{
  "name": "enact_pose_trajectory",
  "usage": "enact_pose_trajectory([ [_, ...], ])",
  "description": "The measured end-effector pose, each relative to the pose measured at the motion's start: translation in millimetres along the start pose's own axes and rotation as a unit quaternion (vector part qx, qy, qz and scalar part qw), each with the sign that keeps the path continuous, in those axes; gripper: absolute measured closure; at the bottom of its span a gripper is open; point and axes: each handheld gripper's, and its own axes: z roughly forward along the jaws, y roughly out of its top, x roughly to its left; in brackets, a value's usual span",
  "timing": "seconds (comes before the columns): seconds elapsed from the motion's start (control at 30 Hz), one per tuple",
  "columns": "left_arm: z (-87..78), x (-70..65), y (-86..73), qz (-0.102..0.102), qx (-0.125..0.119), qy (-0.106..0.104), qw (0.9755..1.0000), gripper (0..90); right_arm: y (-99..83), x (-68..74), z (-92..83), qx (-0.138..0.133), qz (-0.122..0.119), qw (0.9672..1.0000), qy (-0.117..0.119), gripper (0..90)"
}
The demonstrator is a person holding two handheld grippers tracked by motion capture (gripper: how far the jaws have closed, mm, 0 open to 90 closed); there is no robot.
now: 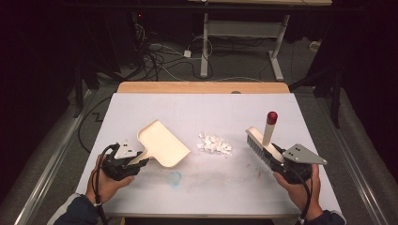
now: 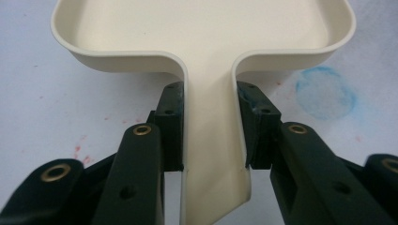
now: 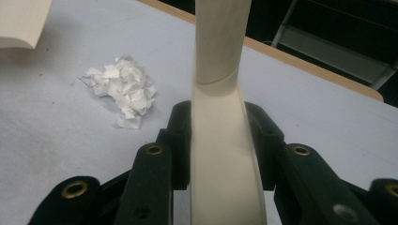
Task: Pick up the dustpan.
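Left gripper (image 1: pixel 136 161), held in the left hand (image 1: pixel 105 180) at the near-left of the table (image 1: pixel 141 101): jaws clamped on the flat handle of a cream dustpan (image 1: pixel 162 143). In the left gripper view the pads (image 2: pixel 171 126) press both sides of the handle, with the pan's tray ahead. The pan lies on the table left of centre, its open edge toward the middle. A faint blue ring stain (image 1: pixel 174 178) marks the surface just near-side of the pan.

Centre: a small pile of white paper scraps (image 1: pixel 214 144), apart from both tools.

Right gripper (image 1: pixel 277 157), in the right hand (image 1: pixel 300 187): jaws clamped on a cream brush (image 1: pixel 263 140), its bristles facing the scraps and its red-tipped handle pointing up and away. The right gripper view shows the pads (image 3: pixel 180 140) closed on the brush body.
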Motion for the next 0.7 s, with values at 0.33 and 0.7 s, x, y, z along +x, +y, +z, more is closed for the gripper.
enact_pose_trajectory([
  [0.33, 5.5, -5.4, 0.3, 0.011, 0.011, -0.018, 0.9997, 64.1, 0.7, -0.9, -0.5, -0.003, 0.003, 1.0, -0.004, 68.1],
  [0.7, 9.7, -6.4, 0.9, 0.009, 0.02, -0.035, 0.9991, 64.0, 7.0, -2.9, 2.7, -0.021, 0.004, 0.9997, -0.009, 68.1],
])
